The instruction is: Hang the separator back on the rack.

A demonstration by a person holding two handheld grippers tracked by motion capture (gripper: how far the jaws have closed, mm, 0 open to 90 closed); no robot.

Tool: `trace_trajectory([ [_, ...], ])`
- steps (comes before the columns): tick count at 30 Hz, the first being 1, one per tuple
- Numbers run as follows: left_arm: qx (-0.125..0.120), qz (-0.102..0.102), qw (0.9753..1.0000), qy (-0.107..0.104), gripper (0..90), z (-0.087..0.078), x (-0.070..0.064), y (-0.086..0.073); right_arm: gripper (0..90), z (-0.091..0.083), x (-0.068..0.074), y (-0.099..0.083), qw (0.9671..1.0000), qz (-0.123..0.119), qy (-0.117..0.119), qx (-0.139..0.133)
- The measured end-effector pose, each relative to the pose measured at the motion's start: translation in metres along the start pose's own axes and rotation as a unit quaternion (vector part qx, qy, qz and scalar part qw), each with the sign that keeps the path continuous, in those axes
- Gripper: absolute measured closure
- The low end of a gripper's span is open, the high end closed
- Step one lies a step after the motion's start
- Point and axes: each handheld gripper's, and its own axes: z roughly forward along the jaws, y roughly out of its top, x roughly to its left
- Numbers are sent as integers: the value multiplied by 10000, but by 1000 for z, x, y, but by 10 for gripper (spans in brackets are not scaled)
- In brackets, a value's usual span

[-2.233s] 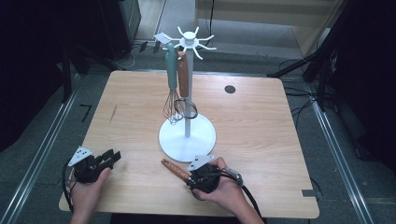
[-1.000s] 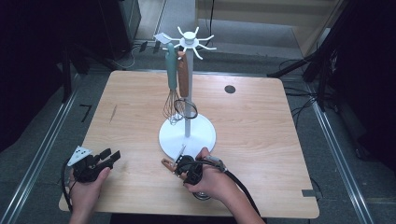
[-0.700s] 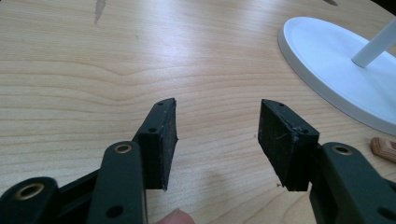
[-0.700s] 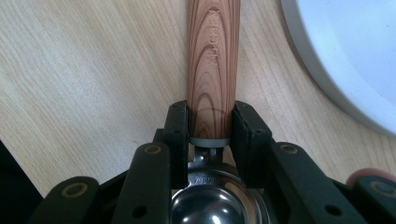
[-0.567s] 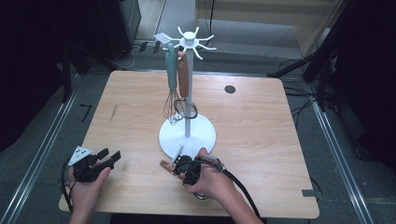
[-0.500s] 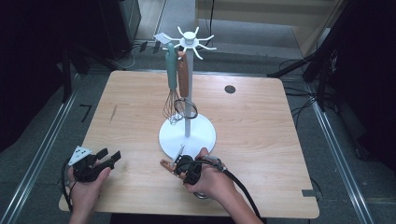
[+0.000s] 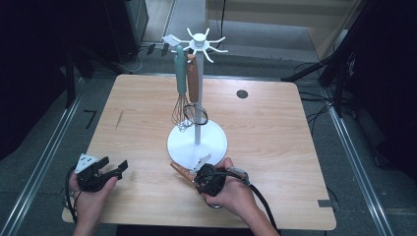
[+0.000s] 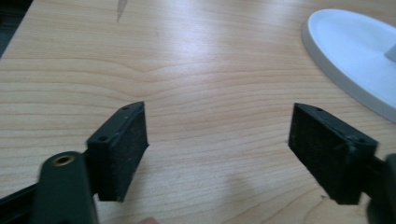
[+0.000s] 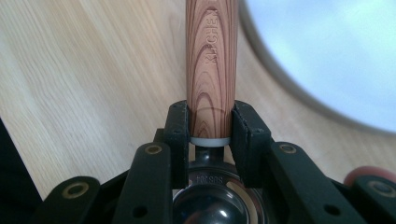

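Two utensils already hang from the rack (image 7: 196,142): a whisk (image 7: 181,88) and a wooden-handled tool (image 7: 193,83). A third, a ladle (image 9: 211,70) by the look of its steel bowl, though I can't be sure, lies on the counter (image 7: 275,132) just beside the rack's base, not yet hung. The right tongs (image 7: 199,174) are pressed onto its wooden handle near the collar, pinching it firmly. The left tongs (image 8: 217,149) are spread wide over bare counter, holding nothing. Lifting and hooking the ladle seems to be what remains.
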Motion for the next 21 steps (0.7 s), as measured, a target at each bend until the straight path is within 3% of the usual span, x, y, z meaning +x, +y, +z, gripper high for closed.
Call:
trace_trajectory([
  [3, 12, -13, 9999, 120, 134, 1, 0, 0, 715, -8, -4, -5, 9990, 91, 41, -430],
  [6, 35, -28, 9999, 128, 131, 1, 0, 0, 715, -16, -10, -11, 9953, 240, 150, -924],
  [9, 105, 16, 9999, 97, 110, 2, -1, 0, 715, -23, -17, -17, 9881, 507, 206, -1436],
  [12, 111, 43, 9999, 52, 100, 2, -2, -1, 715, -28, -23, -25, 9782, 697, 328, -1930],
  [21, 146, 58, 9999, -45, 95, 2, -1, -1, 715, -42, -32, -39, 9601, 880, 249, -2642],
])
